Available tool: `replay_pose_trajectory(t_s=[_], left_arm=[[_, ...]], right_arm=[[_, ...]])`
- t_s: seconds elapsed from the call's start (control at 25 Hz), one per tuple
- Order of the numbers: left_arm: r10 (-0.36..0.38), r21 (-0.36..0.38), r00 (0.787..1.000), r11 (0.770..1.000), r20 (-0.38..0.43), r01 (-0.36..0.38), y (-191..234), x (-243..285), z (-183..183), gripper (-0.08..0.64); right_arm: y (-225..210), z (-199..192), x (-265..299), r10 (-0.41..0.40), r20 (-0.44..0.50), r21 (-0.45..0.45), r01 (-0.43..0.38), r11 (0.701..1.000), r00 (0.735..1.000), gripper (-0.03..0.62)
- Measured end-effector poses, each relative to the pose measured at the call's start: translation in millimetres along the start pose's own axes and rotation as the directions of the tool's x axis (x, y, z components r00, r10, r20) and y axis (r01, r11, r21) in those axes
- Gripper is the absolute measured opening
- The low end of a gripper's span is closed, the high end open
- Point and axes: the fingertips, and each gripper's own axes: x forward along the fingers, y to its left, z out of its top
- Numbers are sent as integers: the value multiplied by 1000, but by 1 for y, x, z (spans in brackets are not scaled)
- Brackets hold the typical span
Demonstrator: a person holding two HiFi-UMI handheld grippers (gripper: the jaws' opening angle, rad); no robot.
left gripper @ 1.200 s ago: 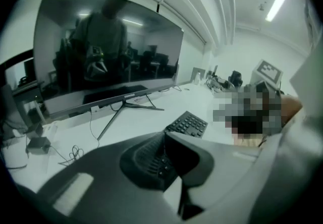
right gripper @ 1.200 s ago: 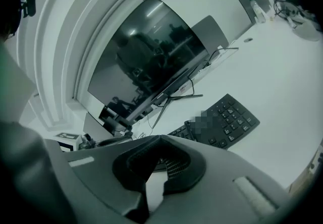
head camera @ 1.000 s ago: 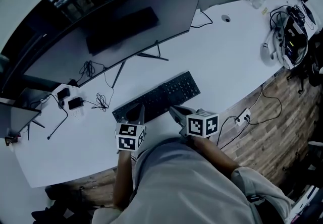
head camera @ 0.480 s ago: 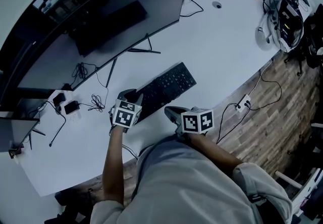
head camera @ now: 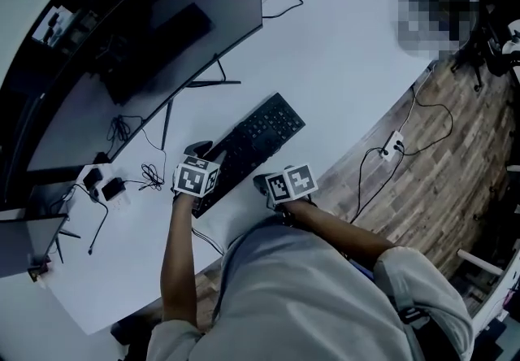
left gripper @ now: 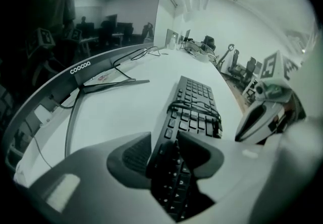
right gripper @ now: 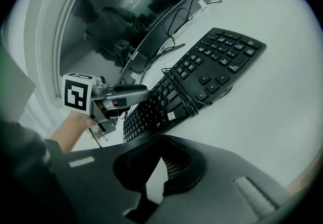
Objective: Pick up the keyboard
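Over the last second our left tongs (head camera: pixel 199 153) have moved from the keyboard's near side onto its left end, and that is the change that matters. In the left gripper view the short end of the keyboard (head camera: pixel 258 137) is wedged between the two jaws, which are clenched on it. The keyboard lies slantwise on the bench (head camera: pixel 349 67), between the monitor (head camera: pixel 162 42) and the bench's near edge, closer to that edge. A cable (right gripper: pixel 182 93) is wound round its middle. Our right tongs (head camera: pixel 262 182) have hardly changed place. They hang just beside the keyboard's near long edge, and the right gripper view shows their jaws a narrow gap apart, with only bare bench between them and the keys lying just ahead. We judge that the first hold is made and the lift itself has not begun, since the far end of the keyboard seems to rest flat on the bench, though we cannot be sure of the gripped end. A long board held by one end alone will likely sag or swing about that grip. So we expect to need the right tongs on the near edge or the far end before raising it, with care that the wound cable does not slip loose.
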Motion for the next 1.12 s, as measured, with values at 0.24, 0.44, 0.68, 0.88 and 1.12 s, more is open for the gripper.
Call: replay_pose_trajectory(t_s=[0.24,0.44,0.68,0.88,1.12], left_arm=[[-94,-33,995,995,-31,93,-4,13,1,0],[-137,-32,989,990,-52,136,1,16,1,0],[-171,9,983,985,-69,172,-3,20,1,0],[-227,8,971,973,-79,229,-6,22,3,0],[-315,37,940,946,-130,322,-18,30,6,0]], right_arm=[[-4,-1,16,26,-14,86,-24,996,1000,-11],[-3,0,28,42,-40,96,-38,995,998,-11],[-5,1,34,27,-65,64,-22,998,998,-11],[-10,-5,37,-15,-116,7,16,1000,993,-12],[-16,0,37,-7,-108,12,9,1000,994,-12]])
